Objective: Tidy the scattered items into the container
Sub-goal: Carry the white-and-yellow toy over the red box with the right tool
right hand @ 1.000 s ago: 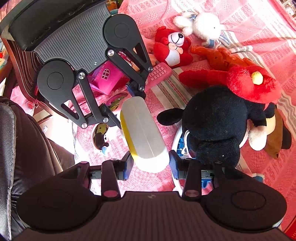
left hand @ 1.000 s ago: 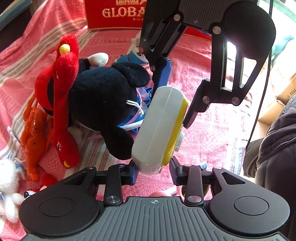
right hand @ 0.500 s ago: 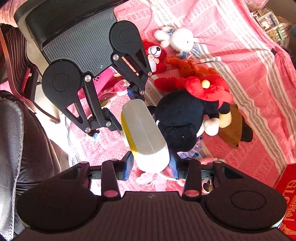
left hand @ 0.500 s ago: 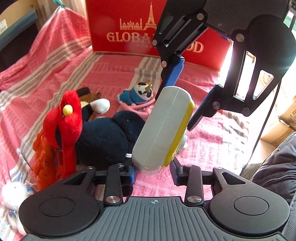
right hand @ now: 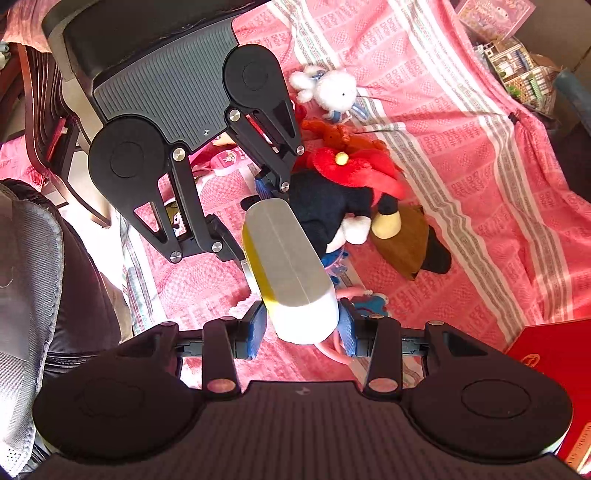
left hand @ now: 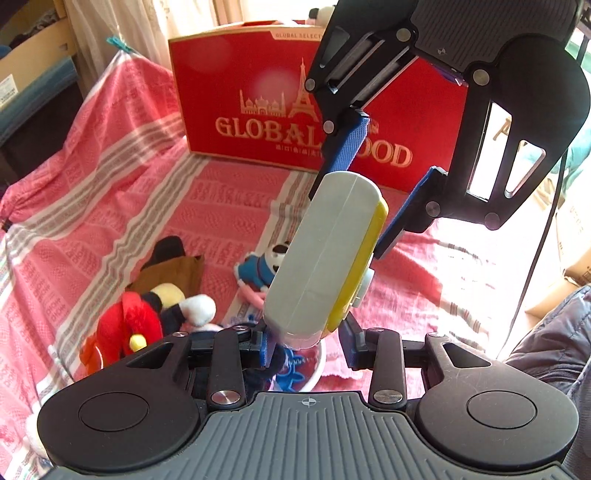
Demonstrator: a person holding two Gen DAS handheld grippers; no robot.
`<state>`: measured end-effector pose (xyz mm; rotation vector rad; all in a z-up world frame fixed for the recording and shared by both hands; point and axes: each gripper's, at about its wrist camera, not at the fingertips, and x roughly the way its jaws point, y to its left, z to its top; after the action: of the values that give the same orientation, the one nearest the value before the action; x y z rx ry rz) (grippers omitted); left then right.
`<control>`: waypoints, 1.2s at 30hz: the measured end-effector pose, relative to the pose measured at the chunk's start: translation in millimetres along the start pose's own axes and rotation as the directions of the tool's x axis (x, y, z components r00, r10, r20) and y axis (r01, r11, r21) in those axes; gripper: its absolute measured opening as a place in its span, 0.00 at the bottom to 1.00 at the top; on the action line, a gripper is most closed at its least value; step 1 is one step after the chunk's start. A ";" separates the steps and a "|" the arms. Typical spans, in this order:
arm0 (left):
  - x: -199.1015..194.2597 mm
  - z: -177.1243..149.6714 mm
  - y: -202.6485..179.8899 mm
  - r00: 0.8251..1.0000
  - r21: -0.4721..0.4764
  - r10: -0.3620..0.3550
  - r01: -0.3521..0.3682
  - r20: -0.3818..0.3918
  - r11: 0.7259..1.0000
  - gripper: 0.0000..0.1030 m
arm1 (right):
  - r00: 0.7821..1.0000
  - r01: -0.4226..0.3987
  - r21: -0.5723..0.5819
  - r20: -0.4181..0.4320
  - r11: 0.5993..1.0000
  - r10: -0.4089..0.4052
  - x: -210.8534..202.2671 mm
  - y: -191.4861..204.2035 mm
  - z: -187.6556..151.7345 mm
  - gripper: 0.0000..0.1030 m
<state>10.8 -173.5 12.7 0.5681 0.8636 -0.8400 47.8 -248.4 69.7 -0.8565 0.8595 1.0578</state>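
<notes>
Nearest to me in the left wrist view, my left tool point(left hand: 308, 343) pinches the lower end of the white and yellow case point(left hand: 325, 254), which slants up and away from it. My right tool point(left hand: 373, 184) comes down from the upper right and pinches the case's far end between its blue pads. In the right wrist view the same case point(right hand: 288, 266) runs from my right tool point(right hand: 303, 326) at the near edge up to my left tool point(right hand: 251, 218). So the case hangs between both tools, lifted clear of the bed.

Below it lies a pink checked bedspread point(left hand: 110, 177) with grey and white stripes. Just under my left tool a white bowl point(left hand: 314, 373) holding a blue plastic piece peeks out. To the left lies a black plush mouse point(right hand: 325, 210) with a red plush point(left hand: 125, 328) across it and a brown plush point(left hand: 173, 266) beside it. A little farther, right beside the case, lies a small blue and white figure point(left hand: 258, 266). Over in the right wrist view a white plush rabbit point(right hand: 332, 92) and an orange toy point(right hand: 332, 134) lie beyond the mouse.

At the far end of the bed stands the red cardboard box point(left hand: 251, 92) with gold lettering, well apart from the case. Pale curtains point(left hand: 122, 26) hang behind it. At the right edge is my dark quilted sleeve point(left hand: 554, 343).
</notes>
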 end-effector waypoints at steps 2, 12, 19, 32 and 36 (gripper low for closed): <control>-3.2 16.8 -3.4 1.000 -0.001 0.006 -0.005 0.018 1.000 0.35 | 1.000 0.023 -0.007 0.006 1.000 -0.023 -15.7 -8.8 -6.6 0.45; -7.9 147.5 -23.1 0.983 0.068 0.034 -0.047 0.181 0.997 0.36 | 0.976 0.208 -0.023 -0.062 0.978 -0.209 -119.4 -57.9 -57.1 0.45; 17.6 242.0 -60.6 0.966 0.142 -0.037 0.000 0.257 0.990 0.37 | 0.934 0.302 0.024 -0.205 0.953 -0.291 -175.5 -85.4 -122.9 0.45; 66.8 303.5 -101.5 0.961 0.135 -0.062 0.026 0.269 0.991 0.80 | 0.903 0.355 0.139 -0.305 0.924 -0.301 -164.6 -110.2 -186.2 0.69; 71.1 304.2 -99.4 0.964 0.110 -0.058 0.031 0.258 0.994 0.80 | 0.904 0.352 0.135 -0.306 0.926 -0.299 -155.7 -112.8 -185.9 0.69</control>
<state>84.8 -478.4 107.5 0.5169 0.5955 -0.9813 83.9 -500.3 152.0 -0.9651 0.9937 0.5576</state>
